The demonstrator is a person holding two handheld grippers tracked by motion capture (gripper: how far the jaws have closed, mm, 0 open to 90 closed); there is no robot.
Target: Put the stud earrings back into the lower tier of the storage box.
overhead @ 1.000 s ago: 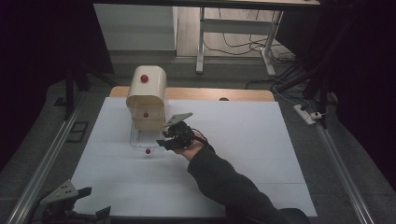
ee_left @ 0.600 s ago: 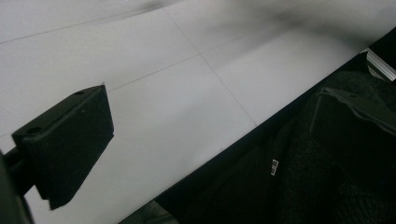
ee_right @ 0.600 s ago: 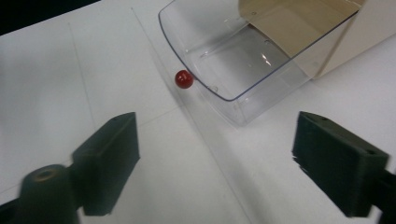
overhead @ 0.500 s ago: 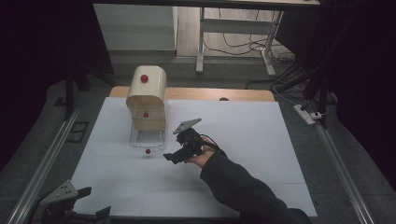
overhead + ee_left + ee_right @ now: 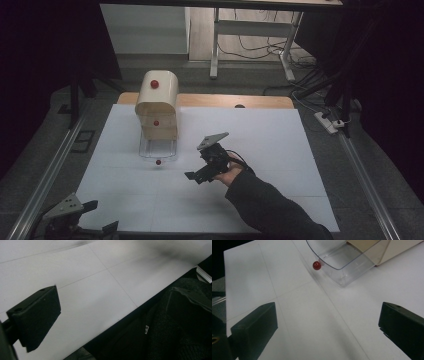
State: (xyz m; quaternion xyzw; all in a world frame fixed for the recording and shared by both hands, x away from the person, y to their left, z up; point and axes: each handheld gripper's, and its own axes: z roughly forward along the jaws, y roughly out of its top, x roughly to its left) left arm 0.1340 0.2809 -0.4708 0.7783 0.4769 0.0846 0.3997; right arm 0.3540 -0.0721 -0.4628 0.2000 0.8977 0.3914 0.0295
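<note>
Low at the table's near left corner, the left gripper (image 5: 95,220) rests idle beside a dark sleeve; one black jaw shows in its own view, so whether it is spread or clenched cannot be told. Further right, the cream box (image 5: 157,102) with red knobs stands on the white table (image 5: 280,135), its clear drawer (image 5: 158,149) pulled out toward the person and the drawer's red knob (image 5: 316,265) hanging off its front. Right of it, the right gripper (image 5: 200,175) has just been opening, its jaws spread wide with nothing between them, apart from the knob. Likely risk: the light plastic drawer could slide out fully or tip if a jaw clips the knob on a return reach, since nothing steadies the box. No brand, label or legible writing can be made out.
</note>
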